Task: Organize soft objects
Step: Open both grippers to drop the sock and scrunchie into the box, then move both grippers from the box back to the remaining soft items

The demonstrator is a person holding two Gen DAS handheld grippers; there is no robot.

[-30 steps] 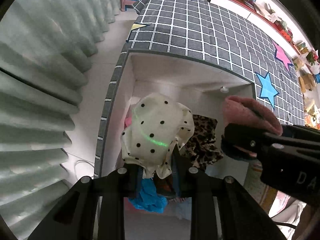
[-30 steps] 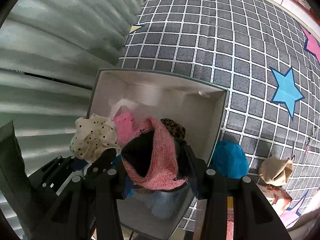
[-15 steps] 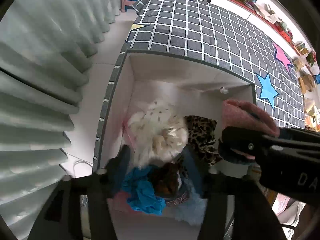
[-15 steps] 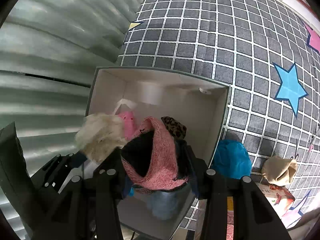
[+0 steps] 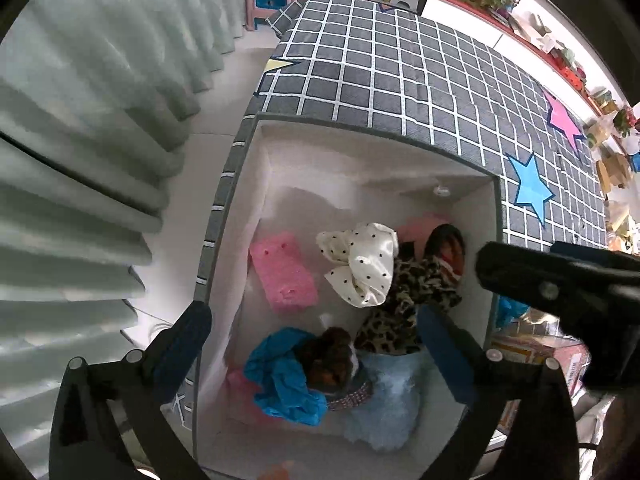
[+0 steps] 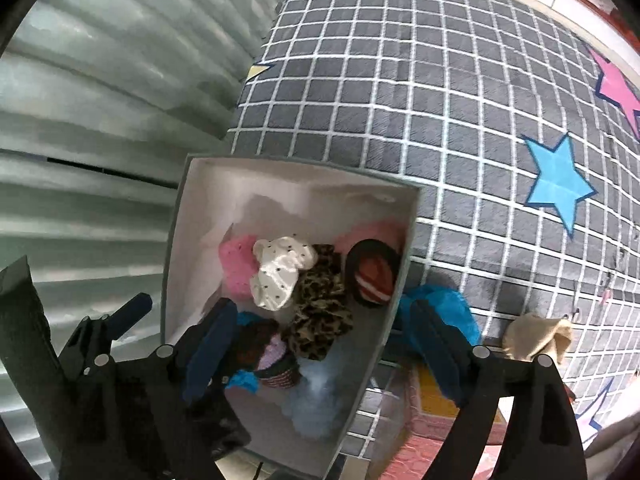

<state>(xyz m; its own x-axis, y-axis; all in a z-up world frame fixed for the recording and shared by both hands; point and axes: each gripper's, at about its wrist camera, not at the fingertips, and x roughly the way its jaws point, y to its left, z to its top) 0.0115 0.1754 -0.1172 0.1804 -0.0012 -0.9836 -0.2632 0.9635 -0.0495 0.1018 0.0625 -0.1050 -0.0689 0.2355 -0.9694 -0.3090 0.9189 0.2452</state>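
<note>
A white box with a grey rim (image 5: 240,184) (image 6: 176,240) stands at the table's edge and holds several soft things. A cream polka-dot cloth (image 5: 360,264) (image 6: 280,272) lies in its middle, on a leopard-print cloth (image 5: 408,304) (image 6: 320,312). A pink knitted piece with a dark inside (image 5: 444,244) (image 6: 372,272) rests against the right wall. My left gripper (image 5: 314,340) hangs above the box, its jaws opening with nothing between them. My right gripper (image 6: 324,344) is also opening and empty, one finger over the box and one outside it.
Also in the box are a pink sponge (image 5: 282,276), a blue cloth (image 5: 280,380) and a pale blue fluffy piece (image 5: 384,400). On the grid tablecloth (image 6: 440,100) lie a blue cloth (image 6: 452,308) and a beige cloth (image 6: 536,338). A curtain (image 5: 80,160) hangs at the left.
The left gripper spread its jaws and the polka-dot cloth dropped into the box. The right gripper let go of the pink knitted piece, which now lies by the box's right wall.
</note>
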